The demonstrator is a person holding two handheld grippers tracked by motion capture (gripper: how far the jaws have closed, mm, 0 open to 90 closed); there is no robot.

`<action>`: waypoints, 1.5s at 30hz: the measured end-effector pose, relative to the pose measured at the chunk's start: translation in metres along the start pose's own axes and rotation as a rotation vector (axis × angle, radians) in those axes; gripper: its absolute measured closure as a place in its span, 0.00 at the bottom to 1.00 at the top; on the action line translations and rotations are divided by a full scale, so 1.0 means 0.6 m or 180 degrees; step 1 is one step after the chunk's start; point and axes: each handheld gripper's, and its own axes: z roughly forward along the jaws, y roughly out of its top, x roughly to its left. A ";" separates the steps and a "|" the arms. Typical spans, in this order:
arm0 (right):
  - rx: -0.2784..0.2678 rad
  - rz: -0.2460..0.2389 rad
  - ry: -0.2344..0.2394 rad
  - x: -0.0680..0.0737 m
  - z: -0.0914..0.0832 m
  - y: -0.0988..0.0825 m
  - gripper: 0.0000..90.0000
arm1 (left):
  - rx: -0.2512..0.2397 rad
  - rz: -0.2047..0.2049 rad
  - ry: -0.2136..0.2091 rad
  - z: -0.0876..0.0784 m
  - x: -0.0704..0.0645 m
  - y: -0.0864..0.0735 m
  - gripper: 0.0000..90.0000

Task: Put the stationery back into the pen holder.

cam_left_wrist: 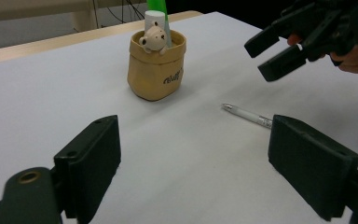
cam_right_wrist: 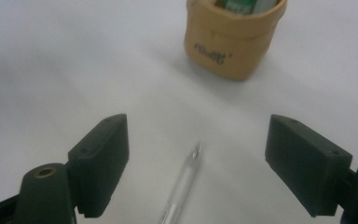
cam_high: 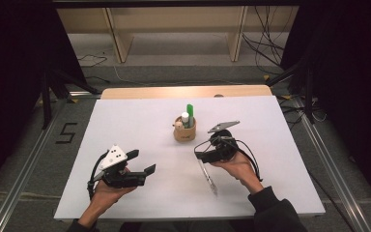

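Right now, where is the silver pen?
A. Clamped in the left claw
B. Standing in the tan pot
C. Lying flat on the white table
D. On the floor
C: the pen lies flat on the white table, between the open jaws of the right claw with neither jaw touching it, a little in front of the tan pot.

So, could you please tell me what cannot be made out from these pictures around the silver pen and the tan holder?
- Silver pen: its rear end is cut off by the bottom edge of the right gripper view, and by the near black jaw in the left gripper view.
- Tan fabric pen holder: the lettering on it is too blurred to read.
- Green marker and white tube: lower parts hidden inside the holder.
- Right gripper: its jaws are too dark to separate in the high view.
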 end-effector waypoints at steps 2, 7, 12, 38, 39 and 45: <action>0.0102 -0.0044 0.0000 0.007 0.003 -0.004 0.26 | 0.0008 -0.0003 0.0003 0.001 0.000 -0.001 0.18; 0.0286 -0.0121 -0.0002 0.019 0.011 -0.015 0.28 | -0.0012 -0.0002 0.0000 0.000 0.000 0.000 0.18; 0.0456 -0.0159 -0.0011 0.025 0.017 -0.027 0.32 | -0.0017 -0.0011 -0.0003 0.000 0.001 0.000 0.18; 0.0914 -0.0224 -0.0038 0.031 0.033 -0.046 0.49 | -0.0084 0.0004 -0.0032 -0.002 -0.002 0.001 0.18; 0.0926 -0.0235 -0.0048 0.031 0.034 -0.047 0.50 | -0.0089 0.0005 -0.0034 -0.002 -0.002 0.001 0.18; 0.0986 -0.0212 -0.0064 0.032 0.039 -0.047 0.53 | -0.0115 0.0010 -0.0038 -0.003 -0.002 0.001 0.17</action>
